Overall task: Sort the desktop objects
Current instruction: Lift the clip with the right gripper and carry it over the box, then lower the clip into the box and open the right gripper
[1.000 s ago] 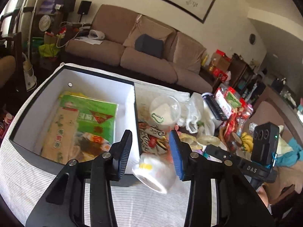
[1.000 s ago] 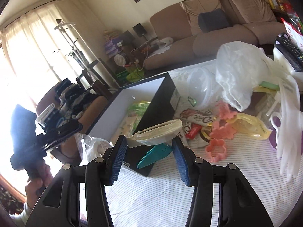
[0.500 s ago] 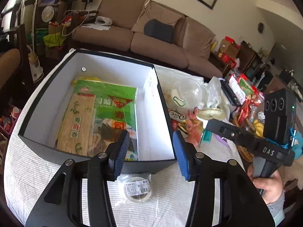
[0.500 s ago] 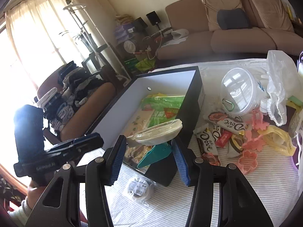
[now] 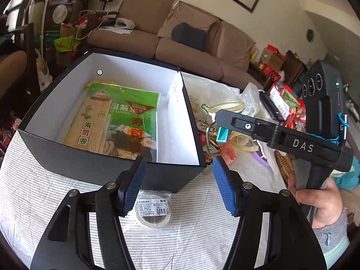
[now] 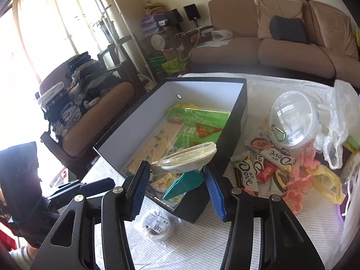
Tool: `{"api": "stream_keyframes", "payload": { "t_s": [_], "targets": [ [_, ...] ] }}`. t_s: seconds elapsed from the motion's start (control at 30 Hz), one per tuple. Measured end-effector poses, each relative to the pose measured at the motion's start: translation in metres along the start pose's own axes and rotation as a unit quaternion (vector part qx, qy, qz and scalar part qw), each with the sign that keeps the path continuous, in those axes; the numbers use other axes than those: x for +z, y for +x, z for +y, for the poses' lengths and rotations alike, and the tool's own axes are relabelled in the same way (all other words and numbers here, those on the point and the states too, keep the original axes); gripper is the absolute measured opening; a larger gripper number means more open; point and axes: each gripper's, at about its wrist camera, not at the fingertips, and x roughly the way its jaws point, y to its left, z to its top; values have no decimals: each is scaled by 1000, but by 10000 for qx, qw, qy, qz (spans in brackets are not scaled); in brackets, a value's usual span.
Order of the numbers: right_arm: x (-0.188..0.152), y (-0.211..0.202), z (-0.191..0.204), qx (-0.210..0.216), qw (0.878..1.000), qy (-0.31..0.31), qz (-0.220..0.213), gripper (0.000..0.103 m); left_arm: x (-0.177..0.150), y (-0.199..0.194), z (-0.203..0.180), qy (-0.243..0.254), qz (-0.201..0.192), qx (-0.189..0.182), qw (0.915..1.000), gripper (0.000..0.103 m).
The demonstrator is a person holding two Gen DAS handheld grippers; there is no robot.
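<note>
The left gripper is hovering low over the striped surface with its jaws opening and gripping nothing; a wrapped roll of clear tape is lying on the cloth below and between them, just in front of the near wall of the black box. The box is sitting toward the far left part of the surface and is holding a green seaweed packet with a bamboo sushi mat lying on it. The right gripper is pinching a teal clip tool that carries a flat wrapped disc, its jaws partly closed on it, above the box's near right corner. To the right of the box, Dove chocolate bars, pink flower cutters and a clear lidded tub are lying scattered on the surface
</note>
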Motion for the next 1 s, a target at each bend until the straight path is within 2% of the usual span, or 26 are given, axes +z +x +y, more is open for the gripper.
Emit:
{"api": "stream_keyframes", "payload": {
  "t_s": [0.2,0.37,0.4,0.43,0.5,0.63,0.8,0.87,1.0],
  "targets": [
    [4,43,18,-149,9983,-383,408,52,-1,6,8,20,103,98,9999,60],
    [-2,63,22,-288,9964,-476,633,53,-15,5,14,319,384,453,9977,61],
    [-2,64,21,-323,9965,-451,626,54,-20,6,16,307,472,496,9972,63],
    [-3,63,20,-332,9969,-394,603,59,-25,9,18,262,573,501,9968,64],
    [-2,60,14,-249,9982,-212,498,70,-35,18,20,161,787,526,9954,66],
    [0,45,8,-200,9992,65,345,71,-52,37,18,-38,1061,630,9924,66],
    [-11,10,1,-96,9993,332,105,72,-67,56,11,-114,746,1071,9914,66],
    [-21,-6,-5,-23,9987,503,-40,75,-72,65,9,-112,626,1110,9918,66],
    [-45,-29,-18,-4,9972,696,-257,78,-83,89,9,-85,663,1393,9880,66]
  ]
}}
